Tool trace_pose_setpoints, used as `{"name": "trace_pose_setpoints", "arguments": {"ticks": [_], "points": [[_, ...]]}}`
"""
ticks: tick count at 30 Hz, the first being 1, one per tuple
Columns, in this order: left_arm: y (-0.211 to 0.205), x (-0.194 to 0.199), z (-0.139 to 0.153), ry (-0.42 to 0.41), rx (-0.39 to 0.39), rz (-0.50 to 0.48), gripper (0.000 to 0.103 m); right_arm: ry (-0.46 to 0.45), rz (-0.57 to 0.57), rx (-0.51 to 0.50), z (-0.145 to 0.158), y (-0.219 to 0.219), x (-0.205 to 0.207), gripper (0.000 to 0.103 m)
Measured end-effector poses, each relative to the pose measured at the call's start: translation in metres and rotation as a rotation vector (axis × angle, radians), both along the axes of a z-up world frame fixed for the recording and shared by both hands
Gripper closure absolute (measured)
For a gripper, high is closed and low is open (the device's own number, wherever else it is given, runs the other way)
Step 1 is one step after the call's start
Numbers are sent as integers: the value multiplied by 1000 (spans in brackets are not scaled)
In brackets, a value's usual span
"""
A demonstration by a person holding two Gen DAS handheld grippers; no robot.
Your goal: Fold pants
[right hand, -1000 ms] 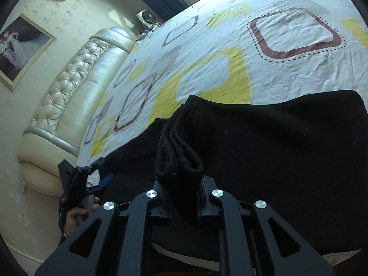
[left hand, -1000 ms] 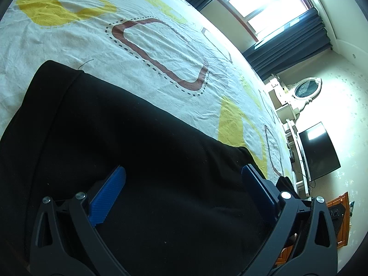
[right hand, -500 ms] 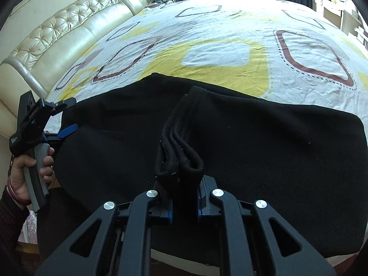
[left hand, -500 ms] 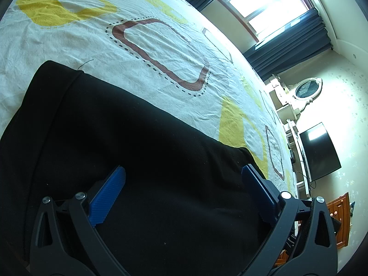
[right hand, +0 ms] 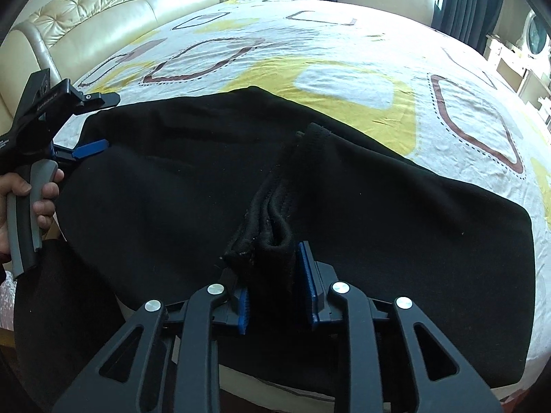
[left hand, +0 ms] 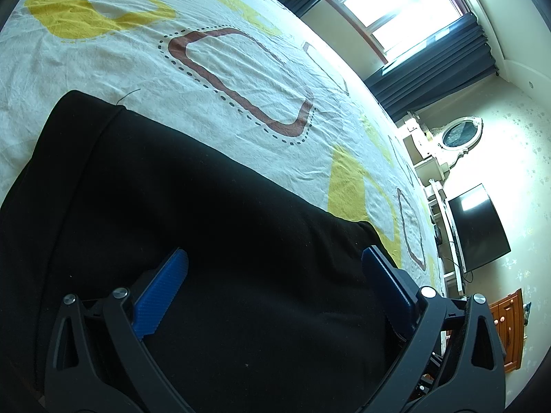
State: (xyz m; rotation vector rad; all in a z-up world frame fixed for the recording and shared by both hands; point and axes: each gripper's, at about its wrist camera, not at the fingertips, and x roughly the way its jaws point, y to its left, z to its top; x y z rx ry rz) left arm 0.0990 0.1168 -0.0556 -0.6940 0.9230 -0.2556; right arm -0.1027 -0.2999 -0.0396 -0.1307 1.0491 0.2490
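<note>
I am looking at a bed (right hand: 344, 44) wearing a white sheet with yellow and brown shapes, backed by a cream tufted headboard (right hand: 113, 10). Daylight is pouring through the window (left hand: 396, 10) between dark curtains (left hand: 440, 65), and a television (left hand: 478, 227) is hanging on the pale wall.

My right gripper (right hand: 275, 275) is matte black, its two arms pierced by long triangular cut-outs and studded with round silver screws; ribbed blue pads (right hand: 304, 275) line the inner faces. The left gripper (left hand: 272, 275) matches. In the right wrist view its grey-and-black handle carries small white lettering, and my left hand (right hand: 24, 199) ends in a dark sleeve.
</note>
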Motion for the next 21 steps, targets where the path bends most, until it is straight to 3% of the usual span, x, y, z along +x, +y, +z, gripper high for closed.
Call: {"name": "trace_pose_setpoints", "arguments": {"ticks": [11,21], "points": [[0,0,0,0,0,1,2,-4,39,-35,-1,17,-12,55],[1,0,0,-1,-3,4,2,8,165,37,28,30,-38,50]]}}
